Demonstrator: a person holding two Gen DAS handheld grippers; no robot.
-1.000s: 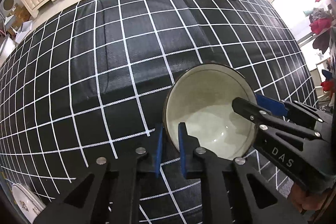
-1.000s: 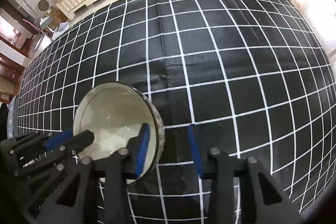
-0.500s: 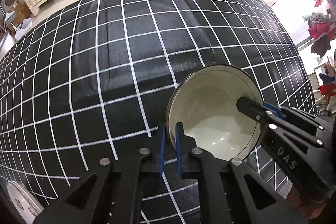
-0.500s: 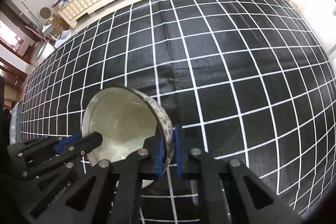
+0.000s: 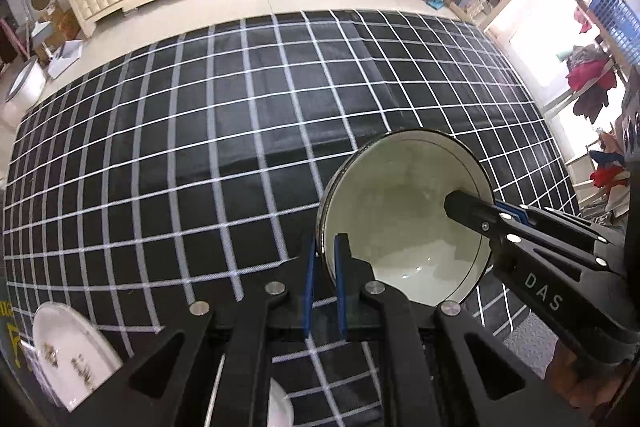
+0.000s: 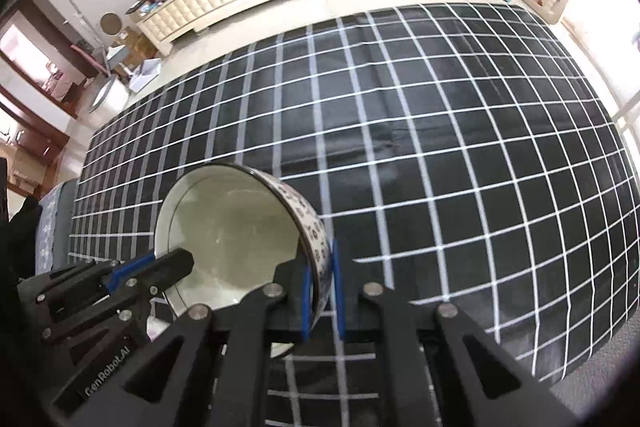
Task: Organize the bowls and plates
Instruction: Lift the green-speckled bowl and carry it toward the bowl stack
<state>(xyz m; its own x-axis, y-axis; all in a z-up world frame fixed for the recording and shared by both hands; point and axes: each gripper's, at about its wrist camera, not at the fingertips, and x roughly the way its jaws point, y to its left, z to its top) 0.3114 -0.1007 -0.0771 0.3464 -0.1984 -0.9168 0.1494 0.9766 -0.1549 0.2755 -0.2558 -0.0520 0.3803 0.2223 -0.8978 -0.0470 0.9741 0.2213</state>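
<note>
Above the checked cloth (image 5: 200,147), the bowl (image 5: 404,219) is pinched at opposite rims by the left gripper (image 5: 322,287) and right gripper (image 6: 320,291), so it could be dropped if either thin-edged grip slips.

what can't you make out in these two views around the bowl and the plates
- Bowl underside: left view, hidden by its own wall and the left tool, so any gap above the cloth is unclear.
- Plate pattern: left view, too small, cut by the edge.
- Second white dish: left view, mostly behind the tool.
- Right tool: right view, hides the bowl's near rim.
</note>
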